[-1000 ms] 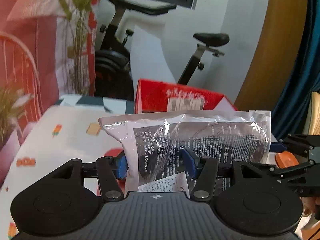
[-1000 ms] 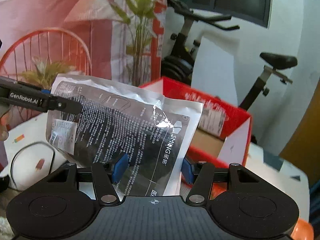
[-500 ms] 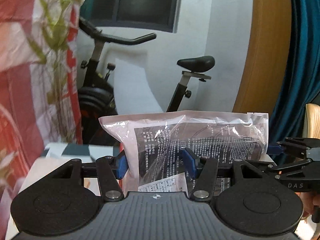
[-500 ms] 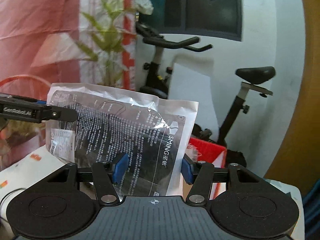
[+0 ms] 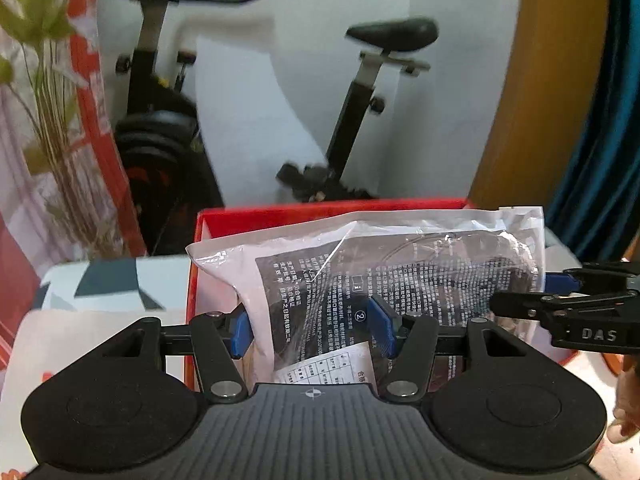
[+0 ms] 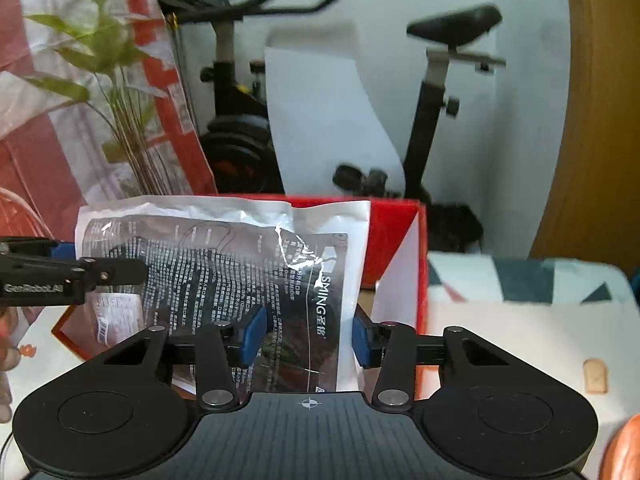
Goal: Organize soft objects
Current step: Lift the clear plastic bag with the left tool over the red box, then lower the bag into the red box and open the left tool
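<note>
Looking along the left gripper (image 5: 312, 328), the sealed plastic pouch (image 5: 400, 280) sits between its blue pads, which press on the pouch's left part, so this gripper is clenched on it. The pouch hangs just over the open red box (image 5: 328, 216), whose far wall shows behind it, and it has not been let go, so the placing step looks close but unfinished. The other gripper (image 5: 560, 300) reaches in from the right edge and meets the pouch's right end. This gripper points forward and downward over the patterned tabletop (image 5: 112, 284).

From the right wrist view, the right gripper (image 6: 308, 336) has the pouch's other end (image 6: 224, 264) between its pads; its jaws have just been closing and the pads now bear on the plastic, so it too is gripping the pouch. The box (image 6: 400, 224) stands directly behind and below. The left gripper (image 6: 80, 272) enters from the left edge. What remains, I judge, is lowering the pouch into the box and releasing with both hands.
</note>
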`<state>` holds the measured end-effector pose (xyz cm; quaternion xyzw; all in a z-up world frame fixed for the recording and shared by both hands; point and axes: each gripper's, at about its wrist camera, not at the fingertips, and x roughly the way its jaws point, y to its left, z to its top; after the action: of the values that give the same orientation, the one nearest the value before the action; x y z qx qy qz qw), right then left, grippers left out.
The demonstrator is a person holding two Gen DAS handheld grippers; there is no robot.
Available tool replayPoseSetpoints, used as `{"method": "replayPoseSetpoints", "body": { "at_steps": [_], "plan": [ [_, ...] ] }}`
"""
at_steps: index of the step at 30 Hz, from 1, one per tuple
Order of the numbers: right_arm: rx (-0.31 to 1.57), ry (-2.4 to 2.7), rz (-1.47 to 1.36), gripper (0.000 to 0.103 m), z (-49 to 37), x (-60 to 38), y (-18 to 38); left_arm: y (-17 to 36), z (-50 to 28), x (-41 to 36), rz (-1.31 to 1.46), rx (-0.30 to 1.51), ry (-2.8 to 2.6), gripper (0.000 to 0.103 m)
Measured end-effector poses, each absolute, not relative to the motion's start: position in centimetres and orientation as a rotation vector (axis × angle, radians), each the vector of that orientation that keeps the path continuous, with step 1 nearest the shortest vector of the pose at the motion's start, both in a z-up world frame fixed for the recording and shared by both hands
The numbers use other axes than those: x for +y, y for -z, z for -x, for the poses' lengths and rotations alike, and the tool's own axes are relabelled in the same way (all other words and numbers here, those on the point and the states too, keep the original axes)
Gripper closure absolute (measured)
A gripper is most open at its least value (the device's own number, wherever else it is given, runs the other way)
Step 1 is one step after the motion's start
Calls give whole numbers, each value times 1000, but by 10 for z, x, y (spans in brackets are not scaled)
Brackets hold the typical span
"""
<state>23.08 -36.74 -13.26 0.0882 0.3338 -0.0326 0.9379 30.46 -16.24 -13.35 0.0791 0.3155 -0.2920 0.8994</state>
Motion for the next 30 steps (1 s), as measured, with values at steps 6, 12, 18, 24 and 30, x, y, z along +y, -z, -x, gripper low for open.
{"method": "replayPoseSetpoints", "body": {
  "at_steps": [6,12,18,24,30],
  "plan": [
    [782,57,-217,66,-249,-370,148,158,-335,-165,-151,777,580,36],
    [868,60,-177,68,-265,-364,157,171,-346,-159,-173,859,617,36],
    [955,67,-95,70,-281,-354,160,171,-348,-146,-146,873,615,34],
    [1032,67,-29,70,-295,-348,167,157,-343,-142,-160,814,573,66],
    [1097,41,25,72,-310,-349,180,156,-347,-158,-189,814,634,69]
  ]
}}
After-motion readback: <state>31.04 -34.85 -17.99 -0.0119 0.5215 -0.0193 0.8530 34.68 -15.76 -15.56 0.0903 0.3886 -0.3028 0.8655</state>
